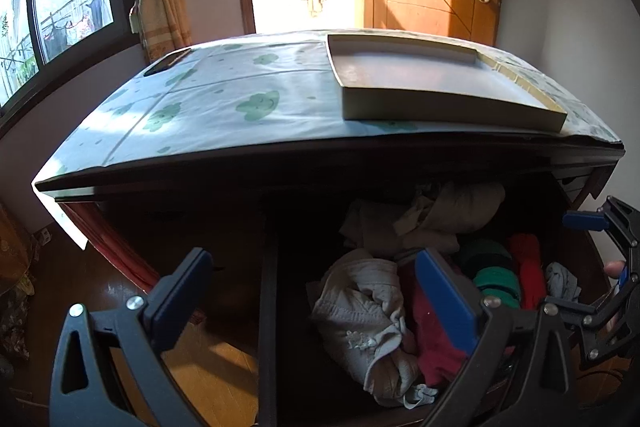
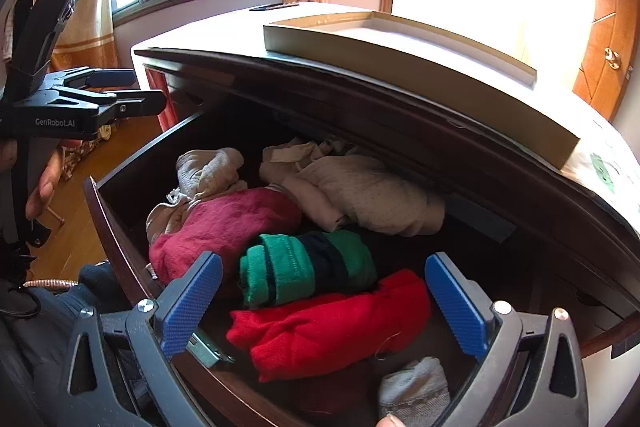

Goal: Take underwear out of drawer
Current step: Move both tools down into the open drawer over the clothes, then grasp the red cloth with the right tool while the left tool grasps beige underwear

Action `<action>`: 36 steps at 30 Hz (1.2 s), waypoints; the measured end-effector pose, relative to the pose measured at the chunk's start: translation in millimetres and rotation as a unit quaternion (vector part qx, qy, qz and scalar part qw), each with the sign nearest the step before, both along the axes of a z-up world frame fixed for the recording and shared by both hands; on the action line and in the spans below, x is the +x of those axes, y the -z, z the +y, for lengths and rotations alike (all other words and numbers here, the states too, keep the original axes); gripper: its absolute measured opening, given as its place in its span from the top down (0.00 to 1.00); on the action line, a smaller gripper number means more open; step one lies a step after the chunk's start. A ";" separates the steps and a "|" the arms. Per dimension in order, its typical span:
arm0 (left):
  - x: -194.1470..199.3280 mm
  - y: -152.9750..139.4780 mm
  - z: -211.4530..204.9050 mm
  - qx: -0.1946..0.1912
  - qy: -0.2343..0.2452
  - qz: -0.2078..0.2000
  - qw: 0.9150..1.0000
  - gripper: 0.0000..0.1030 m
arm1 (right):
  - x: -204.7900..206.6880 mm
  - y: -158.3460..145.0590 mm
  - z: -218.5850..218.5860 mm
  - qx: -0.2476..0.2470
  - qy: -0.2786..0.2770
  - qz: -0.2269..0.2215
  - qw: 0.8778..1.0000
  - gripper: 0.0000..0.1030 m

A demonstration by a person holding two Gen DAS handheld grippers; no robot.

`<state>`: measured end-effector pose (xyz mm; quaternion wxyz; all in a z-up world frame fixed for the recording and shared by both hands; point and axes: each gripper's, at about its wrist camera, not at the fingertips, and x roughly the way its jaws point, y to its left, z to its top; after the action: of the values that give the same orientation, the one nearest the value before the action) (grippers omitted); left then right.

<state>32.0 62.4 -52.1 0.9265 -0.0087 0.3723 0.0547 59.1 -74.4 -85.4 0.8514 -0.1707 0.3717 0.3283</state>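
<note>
- Right gripper (image 2: pixel 324 301) spread wide, empty, poised level above the front of the open drawer (image 2: pixel 116 227), straddling a red roll (image 2: pixel 332 323) and a green roll (image 2: pixel 308 267).
- Left gripper (image 1: pixel 316 291) likewise agape, holding nothing, hovering over the drawer's left edge.
- Underwear heaped in the drawer: grey piece (image 1: pixel 360 319), maroon one (image 2: pixel 224 223), beige bundle (image 2: pixel 368 195) at the back.
- Beyond, shallow tray (image 1: pixel 420 83) atop the dresser's cloud-print cloth (image 1: pixel 224 99).

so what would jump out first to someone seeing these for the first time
The open drawer stuffed with clothes: a bright red bundle at the front, a green and navy roll just behind it. Both the right gripper and the left gripper hover open above it. A shallow box sits on the dresser top.
</note>
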 end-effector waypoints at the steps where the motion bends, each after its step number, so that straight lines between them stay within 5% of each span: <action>1: 1.0 1.5 2.5 0.000 -0.005 0.003 1.000 0.00 | 1.0 0.3 6.6 -0.010 0.000 0.006 1.000 0.01; 11: 5.2 8.9 17.1 -0.021 -0.021 0.016 0.999 0.00 | 20.3 3.2 53.1 0.007 0.015 0.087 0.996 0.01; 19: 6.7 13.0 18.8 -0.024 -0.024 0.024 0.999 0.00 | 30.8 31.3 92.4 -0.035 0.006 0.139 0.990 0.04; 24: 7.5 14.9 18.0 -0.027 -0.020 0.026 0.999 0.00 | 38.7 50.8 99.0 -0.051 0.000 0.186 0.981 0.17; 31: 6.8 14.6 12.1 -0.027 -0.007 0.025 0.999 0.02 | 39.8 42.7 79.3 -0.016 -0.001 0.185 0.983 0.65; 36: 9.1 18.6 3.8 -0.031 0.007 0.035 0.999 0.09 | 34.6 23.9 43.4 0.052 0.007 0.164 0.985 0.72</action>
<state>41.1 66.2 -70.7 0.9124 -0.0330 0.4062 0.0370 93.8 -31.1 -109.4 0.7887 -0.0675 0.4905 0.3645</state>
